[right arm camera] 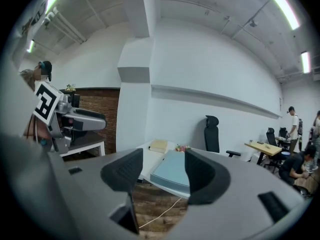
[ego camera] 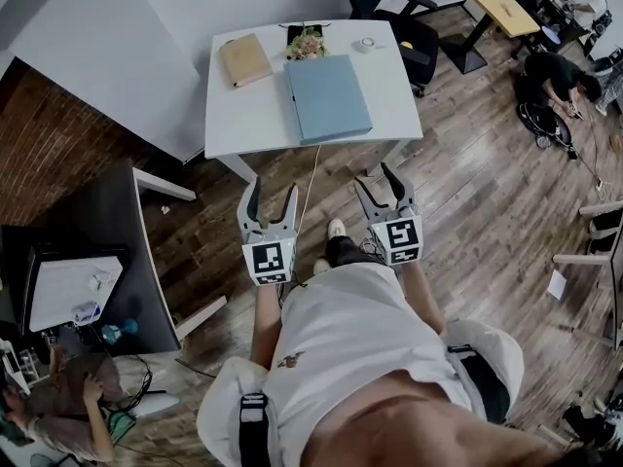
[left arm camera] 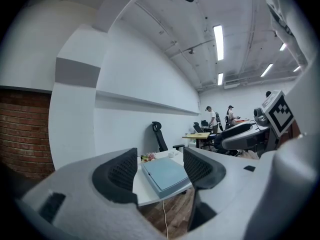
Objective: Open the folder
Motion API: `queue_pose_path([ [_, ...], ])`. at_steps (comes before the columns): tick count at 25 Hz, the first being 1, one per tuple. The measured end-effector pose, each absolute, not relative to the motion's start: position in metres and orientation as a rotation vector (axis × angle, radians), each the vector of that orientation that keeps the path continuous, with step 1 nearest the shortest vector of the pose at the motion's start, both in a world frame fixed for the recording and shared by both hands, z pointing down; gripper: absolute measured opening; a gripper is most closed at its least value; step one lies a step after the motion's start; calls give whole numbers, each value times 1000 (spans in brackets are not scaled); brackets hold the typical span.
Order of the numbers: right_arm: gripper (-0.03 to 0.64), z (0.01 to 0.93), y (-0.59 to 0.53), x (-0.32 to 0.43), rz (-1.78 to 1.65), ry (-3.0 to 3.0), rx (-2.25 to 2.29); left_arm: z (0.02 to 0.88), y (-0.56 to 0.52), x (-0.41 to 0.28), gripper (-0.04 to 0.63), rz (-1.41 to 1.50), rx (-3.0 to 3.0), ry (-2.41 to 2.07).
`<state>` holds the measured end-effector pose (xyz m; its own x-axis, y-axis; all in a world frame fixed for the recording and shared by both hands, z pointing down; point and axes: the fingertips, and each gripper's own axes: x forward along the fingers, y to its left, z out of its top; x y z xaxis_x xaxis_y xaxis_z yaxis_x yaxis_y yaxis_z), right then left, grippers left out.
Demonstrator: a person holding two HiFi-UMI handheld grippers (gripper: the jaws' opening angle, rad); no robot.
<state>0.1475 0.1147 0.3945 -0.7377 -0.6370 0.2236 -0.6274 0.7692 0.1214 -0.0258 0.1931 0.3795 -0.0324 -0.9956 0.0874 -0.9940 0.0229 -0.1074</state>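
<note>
The left gripper (ego camera: 272, 200) and the right gripper (ego camera: 378, 189) both have their jaws wide apart and hold nothing, above the wood floor (ego camera: 467, 193). Far ahead, the blue folder (ego camera: 327, 97) lies shut by the white table's (ego camera: 243, 117) near edge.

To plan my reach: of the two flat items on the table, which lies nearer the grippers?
The large blue folder, lying closest to them; the smaller tan book lies farther back, to its left.

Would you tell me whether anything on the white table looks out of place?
Nothing is spilled or damaged. The closed blue folder lies flat on the table; only a white cable dangling from its front edge to the floor looks untidy.
</note>
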Motion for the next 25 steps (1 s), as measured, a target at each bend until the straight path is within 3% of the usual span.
queue_pose_path([
  [25, 259, 402, -5, 131, -11, -2754, 871, 379, 89, -40, 293, -271, -2076, 2347],
])
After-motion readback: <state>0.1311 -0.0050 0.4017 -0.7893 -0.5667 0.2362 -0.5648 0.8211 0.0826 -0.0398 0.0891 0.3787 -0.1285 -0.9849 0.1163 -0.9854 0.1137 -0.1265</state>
